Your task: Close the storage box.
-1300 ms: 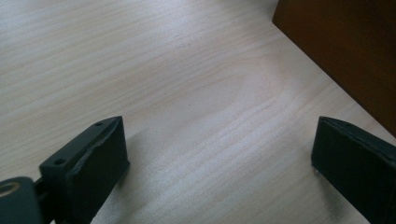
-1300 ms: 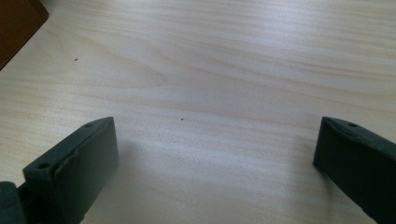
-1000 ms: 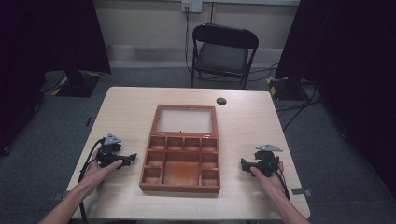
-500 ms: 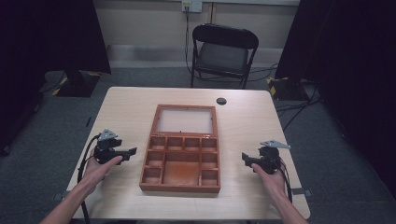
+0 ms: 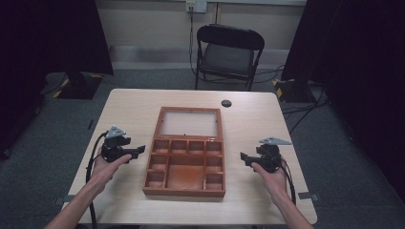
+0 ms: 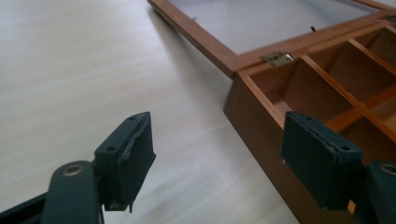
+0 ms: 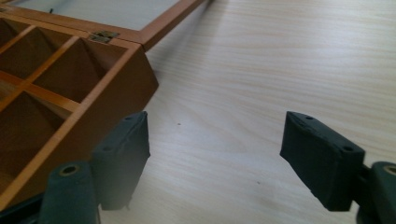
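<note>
Centrally, wooden box (image 5: 185, 157) lies between both hand-held grippers.

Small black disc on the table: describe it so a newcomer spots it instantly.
Start at the light wooden table, then find the open reddish-brown wooden compartment box at its centre. Beyond the box's flat glass-panelled lid, toward the black folding chair, lies a small round black disc, alone on bare tabletop.
</note>
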A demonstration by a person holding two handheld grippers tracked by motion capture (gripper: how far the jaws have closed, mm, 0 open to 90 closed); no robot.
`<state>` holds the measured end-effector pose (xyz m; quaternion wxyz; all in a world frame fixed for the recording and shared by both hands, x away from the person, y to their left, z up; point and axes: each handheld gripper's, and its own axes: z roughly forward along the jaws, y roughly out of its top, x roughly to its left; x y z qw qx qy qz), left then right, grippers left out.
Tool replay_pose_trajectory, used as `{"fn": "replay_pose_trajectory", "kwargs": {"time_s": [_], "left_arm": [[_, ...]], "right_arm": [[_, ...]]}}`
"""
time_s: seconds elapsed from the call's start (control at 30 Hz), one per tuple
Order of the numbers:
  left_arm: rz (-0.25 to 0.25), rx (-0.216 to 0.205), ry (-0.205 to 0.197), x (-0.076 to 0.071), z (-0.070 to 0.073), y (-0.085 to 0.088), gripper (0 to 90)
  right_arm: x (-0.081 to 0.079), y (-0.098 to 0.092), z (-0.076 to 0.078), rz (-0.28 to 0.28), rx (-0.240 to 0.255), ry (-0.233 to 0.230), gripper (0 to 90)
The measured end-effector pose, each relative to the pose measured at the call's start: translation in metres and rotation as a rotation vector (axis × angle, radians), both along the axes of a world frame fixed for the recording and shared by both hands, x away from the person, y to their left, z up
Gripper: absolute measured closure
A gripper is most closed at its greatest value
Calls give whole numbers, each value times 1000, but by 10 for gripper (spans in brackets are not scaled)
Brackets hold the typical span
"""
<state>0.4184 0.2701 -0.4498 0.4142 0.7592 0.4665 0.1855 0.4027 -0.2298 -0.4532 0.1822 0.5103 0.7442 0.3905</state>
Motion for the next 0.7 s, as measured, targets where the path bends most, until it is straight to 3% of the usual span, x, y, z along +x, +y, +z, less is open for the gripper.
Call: {"fn": "replay_pose_trajectory", "kwargs": {"time_s": [0.07, 0.2, 0.27, 0.33, 0.4, 0.5, 0.7], "left_arm": [[-26, 11, 26, 7, 1, -6, 259], [-21, -14, 13, 13, 5, -12, 262], [-43, -7, 44, 18, 6, -15, 258], [-39, -23, 47, 22, 7, -18, 257], [-28, -45, 39, 25, 7, -22, 258], [-62, -37, 80, 33, 7, -29, 251], [-56, -26, 58, 51, 14, -37, 246]], "right_arm": [[3, 5, 3, 28, 7, 12, 236], [8, 12, 7, 45, 26, 6, 234], [13, 15, 9, 54, 32, 3, 233], [17, 19, 11, 55, 24, -4, 226], [22, 21, 16, 59, 48, -8, 222], [30, 24, 22, 66, 70, -17, 219], [50, 34, 26, 68, 75, -15, 210]]}}
